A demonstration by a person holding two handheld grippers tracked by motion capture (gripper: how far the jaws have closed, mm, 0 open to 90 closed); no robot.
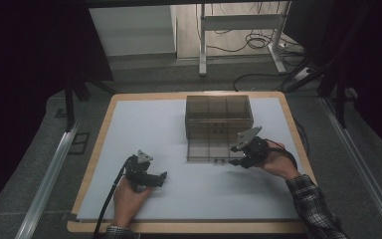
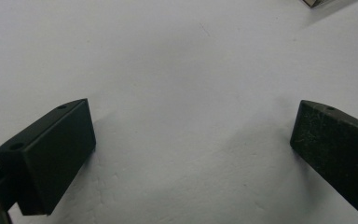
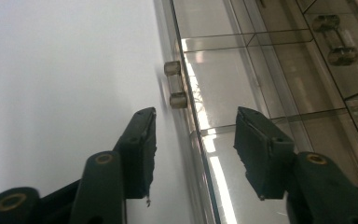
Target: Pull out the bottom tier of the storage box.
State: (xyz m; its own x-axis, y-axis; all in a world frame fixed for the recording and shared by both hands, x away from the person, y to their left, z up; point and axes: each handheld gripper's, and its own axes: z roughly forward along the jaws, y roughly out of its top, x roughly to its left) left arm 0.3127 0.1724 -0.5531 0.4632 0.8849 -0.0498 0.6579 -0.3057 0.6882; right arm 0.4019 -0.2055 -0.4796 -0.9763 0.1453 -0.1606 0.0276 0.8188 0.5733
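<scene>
So here's the setup: a person is sitting at a wooden bench (image 1: 93, 164) covered with a white sheet (image 1: 154, 124), holding a gripper in each hand. Up in the middle of the high view, a smoky see-through acrylic cabinet (image 1: 219, 117) with little compartments is standing on the sheet, and its front door panel (image 1: 210, 149) is lying folded down flat toward the person.

The right gripper (image 1: 244, 160) is sitting at the lower right corner of that panel, right at its front edge. In the right gripper view its jaws are standing apart, one over the white sheet on the left of the frame and the other over the clear panel on the right, so the panel's edge is running up between them. They aren't pressing on anything that I can see. Just beyond the jaw tips a small metal handle (image 3: 175, 87) is sticking out from the panel's edge, near the tips but not between them. A second, similar handle (image 3: 334, 39) is showing through the acrylic in the upper right of that frame.

The left gripper (image 1: 162, 176) is resting in the lower left part of the high view, well apart from the cabinet, pointing toward the right of the frame. In the left gripper view its jaws are spread wide over bare white sheet, with nothing between them.
</scene>
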